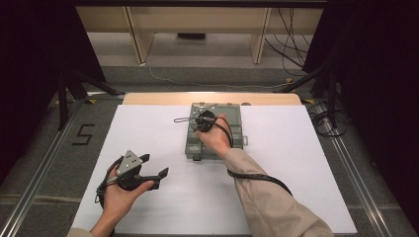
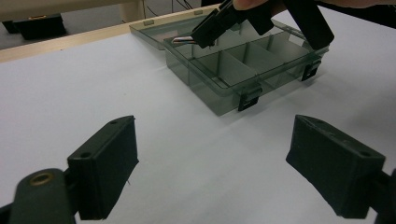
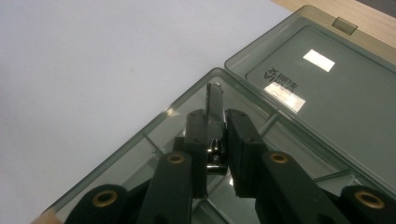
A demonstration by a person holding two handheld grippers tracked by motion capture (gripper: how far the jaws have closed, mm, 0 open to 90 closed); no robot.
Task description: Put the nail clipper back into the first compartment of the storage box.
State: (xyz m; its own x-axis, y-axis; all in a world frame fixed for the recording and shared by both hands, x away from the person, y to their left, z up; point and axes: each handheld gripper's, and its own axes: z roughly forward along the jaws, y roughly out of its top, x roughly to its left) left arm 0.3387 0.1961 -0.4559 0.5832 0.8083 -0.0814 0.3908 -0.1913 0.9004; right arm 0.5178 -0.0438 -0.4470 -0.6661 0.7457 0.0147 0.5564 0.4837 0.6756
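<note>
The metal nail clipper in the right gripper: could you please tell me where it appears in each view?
High view: the nail clipper at centre, over the organiser box.
Left gripper view: top centre, in the right gripper.
Right gripper view: centre, between the jaws.
Shared landmark: the organiser box.

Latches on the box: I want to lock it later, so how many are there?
2, on the box front wall in the left gripper view: left latch, right latch. Others may be hidden.
</note>
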